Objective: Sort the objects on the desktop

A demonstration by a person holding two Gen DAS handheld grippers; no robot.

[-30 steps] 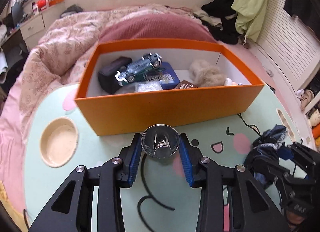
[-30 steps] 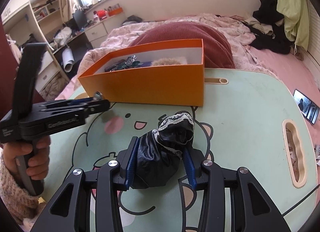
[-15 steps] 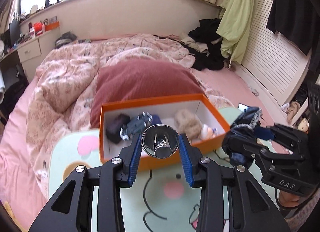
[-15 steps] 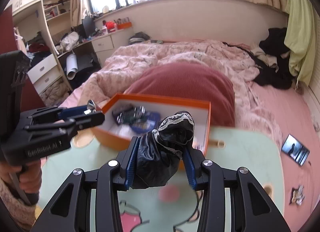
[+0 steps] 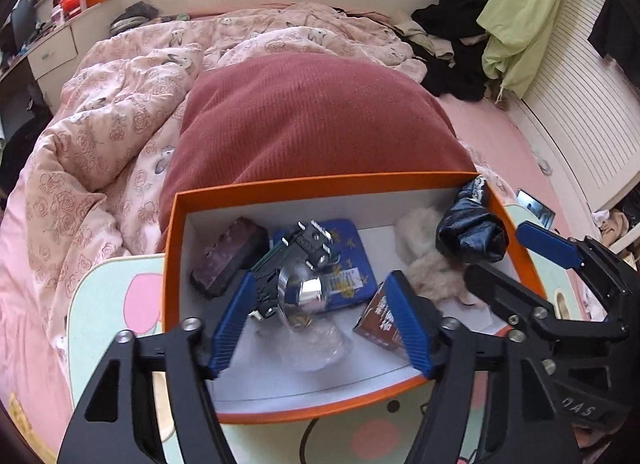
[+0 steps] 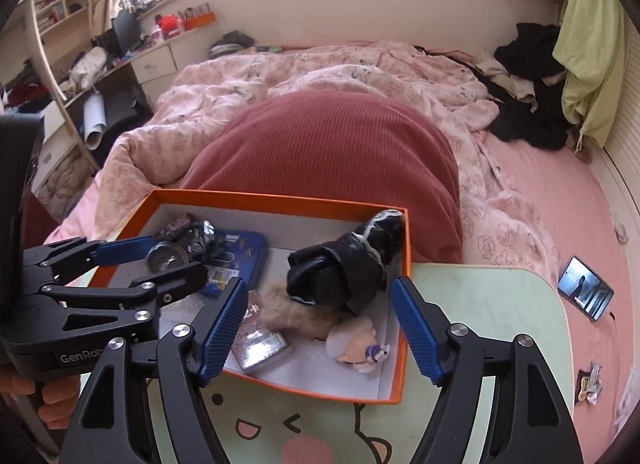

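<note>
An orange box (image 5: pixel 280 412) (image 6: pixel 256 198) stands on the pale green cartoon table. My left gripper (image 5: pixel 320 320) is open above the box; the shiny silver cup (image 5: pixel 302 290) (image 6: pixel 166 258) is free between its blue pads, falling or resting on the toy car (image 5: pixel 296 252). My right gripper (image 6: pixel 320 324) is open; the black lace-trimmed cloth (image 6: pixel 344 268) (image 5: pixel 470 227) is loose in the box's right end, over a fluffy beige toy (image 6: pixel 292 314).
The box also holds a blue case (image 5: pixel 344 260), a dark purple pouch (image 5: pixel 232 260), a brown packet (image 6: pixel 258 342) and a small plush figure (image 6: pixel 358 344). A red pillow (image 5: pixel 312 115) and pink bedding lie beyond. A phone (image 6: pixel 584 292) lies on the floor at right.
Both grippers moved over the box, tilted down and opened. The silver cup and the black cloth were let go into the box.
</note>
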